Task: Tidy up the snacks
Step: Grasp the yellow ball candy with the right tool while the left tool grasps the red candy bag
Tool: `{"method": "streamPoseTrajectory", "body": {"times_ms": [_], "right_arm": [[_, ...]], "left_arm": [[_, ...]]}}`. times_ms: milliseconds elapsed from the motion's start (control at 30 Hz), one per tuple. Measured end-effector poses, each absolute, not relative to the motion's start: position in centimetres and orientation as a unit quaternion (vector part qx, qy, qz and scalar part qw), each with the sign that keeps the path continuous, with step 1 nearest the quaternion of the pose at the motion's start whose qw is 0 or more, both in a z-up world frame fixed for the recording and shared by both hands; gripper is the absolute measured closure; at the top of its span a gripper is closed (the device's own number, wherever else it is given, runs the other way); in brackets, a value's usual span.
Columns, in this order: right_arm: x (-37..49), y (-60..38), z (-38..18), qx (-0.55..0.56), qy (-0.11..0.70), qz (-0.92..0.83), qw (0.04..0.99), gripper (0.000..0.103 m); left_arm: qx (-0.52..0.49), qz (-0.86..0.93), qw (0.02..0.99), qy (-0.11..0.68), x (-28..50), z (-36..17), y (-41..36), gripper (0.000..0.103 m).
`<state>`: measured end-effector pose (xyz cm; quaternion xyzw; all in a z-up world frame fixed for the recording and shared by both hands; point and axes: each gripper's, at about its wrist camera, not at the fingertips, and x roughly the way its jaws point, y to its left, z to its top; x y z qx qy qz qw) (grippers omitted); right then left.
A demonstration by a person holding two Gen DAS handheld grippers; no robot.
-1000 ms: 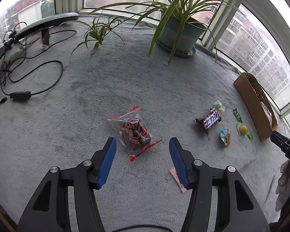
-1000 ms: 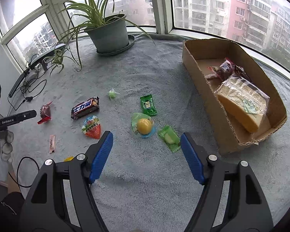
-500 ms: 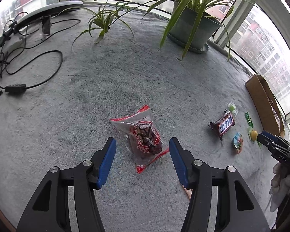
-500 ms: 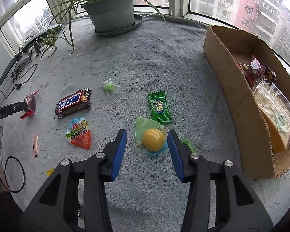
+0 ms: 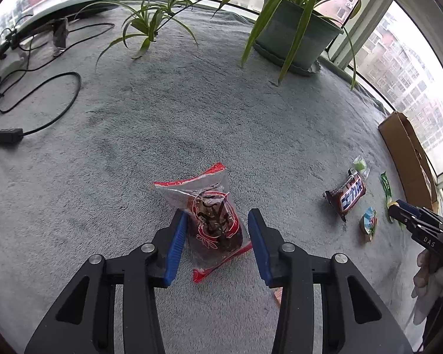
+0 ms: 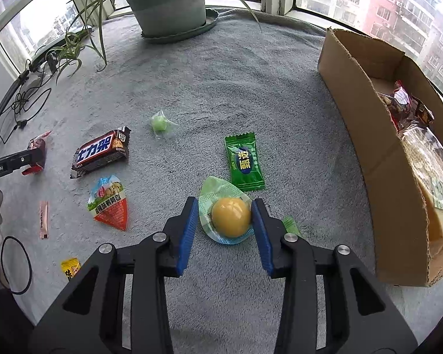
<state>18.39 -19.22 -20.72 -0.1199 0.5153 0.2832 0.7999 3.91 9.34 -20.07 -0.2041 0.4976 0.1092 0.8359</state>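
Note:
A clear, red-edged snack packet (image 5: 212,215) lies on the grey carpet between the blue pads of my left gripper (image 5: 216,215). Its jaws are closing; a gap still shows at the right pad. In the right wrist view, a yellow jelly ball in a green wrapper (image 6: 230,216) sits between the pads of my right gripper (image 6: 225,203). Those jaws are closing too, and the pads touch it on both sides. The open cardboard box (image 6: 369,135) on the right holds several snacks.
Loose on the carpet are a chocolate bar (image 6: 102,153), a round green candy (image 6: 159,122), a green sachet (image 6: 245,162), a triangular packet (image 6: 109,203), a pink stick (image 6: 43,219) and a yellow packet (image 6: 71,268). A plant pot (image 5: 295,38) and cables (image 5: 29,88) lie at the back.
Both grippers have come down over their snacks and narrowed. The left now straddles the red packet, and the right has closed in from wide onto the yellow jelly.

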Motion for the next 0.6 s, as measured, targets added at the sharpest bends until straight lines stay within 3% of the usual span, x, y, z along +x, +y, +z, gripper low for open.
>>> {"method": "streamPoseTrajectory", "body": {"times_ms": [267,600], "right_arm": [[18.23,-19.24,-20.59,-0.122,0.512,0.29,0.799,0.068],[18.01,-19.97,-20.36,-0.105,0.508,0.294,0.803,0.075]], "left_arm": [[-0.209,0.11,0.837,0.493,3.68,-20.29,9.69,0.071],[-0.206,0.112,0.84,0.49,3.61,-20.22,9.59,0.072]]}}
